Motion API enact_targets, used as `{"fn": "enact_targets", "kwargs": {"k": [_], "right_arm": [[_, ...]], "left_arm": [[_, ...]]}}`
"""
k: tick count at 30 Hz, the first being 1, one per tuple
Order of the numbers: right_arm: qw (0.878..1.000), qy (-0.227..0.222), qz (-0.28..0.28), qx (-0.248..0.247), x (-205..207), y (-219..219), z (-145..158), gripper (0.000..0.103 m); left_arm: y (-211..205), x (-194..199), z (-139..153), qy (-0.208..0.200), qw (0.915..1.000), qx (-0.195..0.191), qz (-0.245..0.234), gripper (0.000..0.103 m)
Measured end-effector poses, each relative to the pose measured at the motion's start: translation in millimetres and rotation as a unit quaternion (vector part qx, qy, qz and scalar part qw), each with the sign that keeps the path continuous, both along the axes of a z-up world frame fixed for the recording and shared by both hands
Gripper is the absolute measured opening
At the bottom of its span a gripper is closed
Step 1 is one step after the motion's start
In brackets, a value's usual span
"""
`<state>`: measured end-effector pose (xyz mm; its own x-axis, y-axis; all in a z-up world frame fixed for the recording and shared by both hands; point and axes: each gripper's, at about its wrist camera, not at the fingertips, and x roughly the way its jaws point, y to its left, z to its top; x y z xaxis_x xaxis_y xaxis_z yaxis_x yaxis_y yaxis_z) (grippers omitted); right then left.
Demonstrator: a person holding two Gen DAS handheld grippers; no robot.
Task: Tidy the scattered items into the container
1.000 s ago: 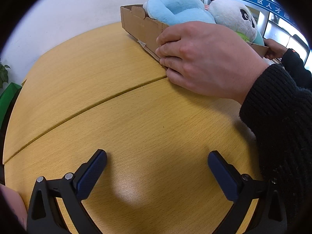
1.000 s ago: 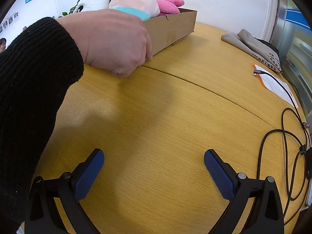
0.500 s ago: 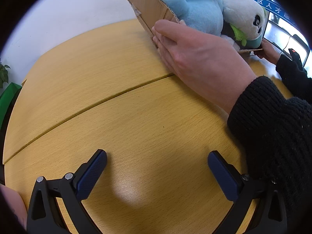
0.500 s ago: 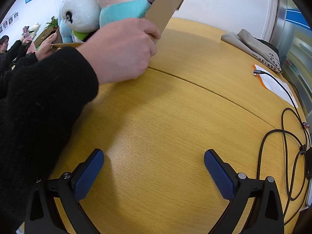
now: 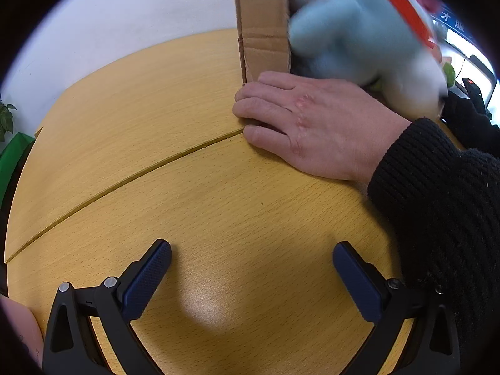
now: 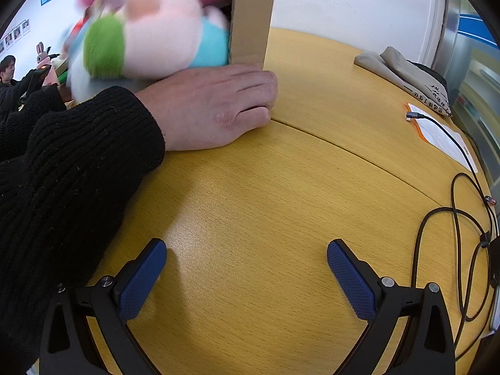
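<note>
A brown cardboard box [image 5: 264,28] stands tipped steeply up on its near edge at the far side of the wooden table [image 5: 187,187]. A bare hand in a black sleeve [image 5: 312,122] holds its lower edge. Blurred plush toys tumble out of it: a light blue one [image 5: 347,37] in the left wrist view, a pink, green and blue one [image 6: 156,43] in the right wrist view, where the box [image 6: 251,15] and hand [image 6: 215,106] also show. My left gripper [image 5: 251,276] and my right gripper [image 6: 247,273] are open and empty, low over bare table, well short of the box.
A black cable [image 6: 456,200], a white and orange paper [image 6: 443,134] and a folded grey cloth bag [image 6: 409,78] lie on the table's right side. A green plant [image 5: 6,118] stands beyond the left edge. People sit in the far background [image 6: 9,72].
The hand has tipped the box from flat on the table to nearly on edge, and the plush toys are sliding out. Both grippers have stayed still and open.
</note>
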<state>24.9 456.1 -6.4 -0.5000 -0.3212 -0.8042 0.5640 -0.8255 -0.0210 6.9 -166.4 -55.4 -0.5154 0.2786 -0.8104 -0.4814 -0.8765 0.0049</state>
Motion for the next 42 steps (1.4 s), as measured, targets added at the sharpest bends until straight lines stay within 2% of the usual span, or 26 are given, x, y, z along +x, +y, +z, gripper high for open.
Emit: {"fn": "enact_targets", "kwargs": {"k": [42], "right_arm": [[1.0, 0.001, 0.008, -0.001, 4.5, 0.7, -1.0, 0.103]], "left_arm": [[11.2, -2.8, 8.7, -0.001, 0.9999, 0.001, -0.015, 0.103]]}}
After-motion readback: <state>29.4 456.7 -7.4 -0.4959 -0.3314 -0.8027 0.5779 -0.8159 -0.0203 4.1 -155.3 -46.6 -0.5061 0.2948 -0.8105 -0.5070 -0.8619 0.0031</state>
